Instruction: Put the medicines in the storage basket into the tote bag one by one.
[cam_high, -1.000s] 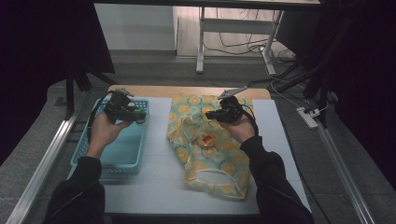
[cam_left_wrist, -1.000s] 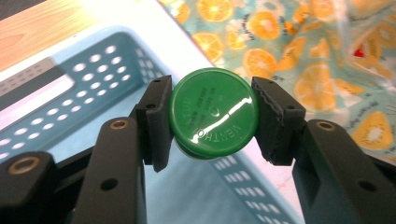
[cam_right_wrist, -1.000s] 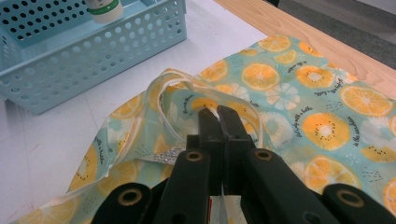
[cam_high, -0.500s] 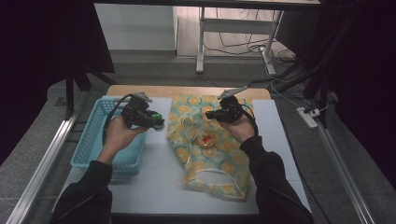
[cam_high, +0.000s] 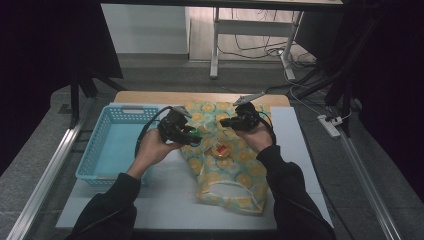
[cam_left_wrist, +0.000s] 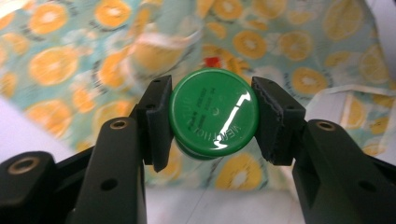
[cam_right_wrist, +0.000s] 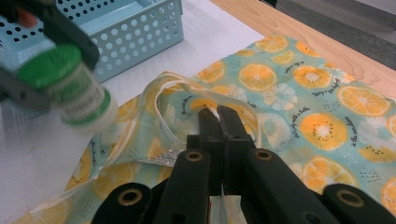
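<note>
A cloth bag (cam_high: 227, 172) printed with orange slices lies on the white mat. My right gripper (cam_high: 225, 121) is shut on the bag's white-trimmed rim (cam_right_wrist: 210, 111) and lifts it, so the mouth gapes. My left gripper (cam_high: 192, 136) is shut on a small bottle with a green cap (cam_left_wrist: 214, 112), one pad on each side of the cap. The bottle hangs over the bag's (cam_left_wrist: 60, 65) left edge, close to the lifted opening. In the right gripper view the bottle (cam_right_wrist: 77, 91) shows a white body with a green label, tilted, just left of the bag's (cam_right_wrist: 322, 126) mouth.
A light blue perforated basket (cam_high: 107, 150) stands on the mat at the left, also in the right gripper view (cam_right_wrist: 126, 32). The wooden table edge (cam_high: 150, 97) runs behind it. A small red and yellow item (cam_high: 221, 149) lies on the bag.
My left hand has carried the green-capped bottle rightward, from above the blue basket to the bag's left edge. The right gripper has kept still on the bag's rim.
</note>
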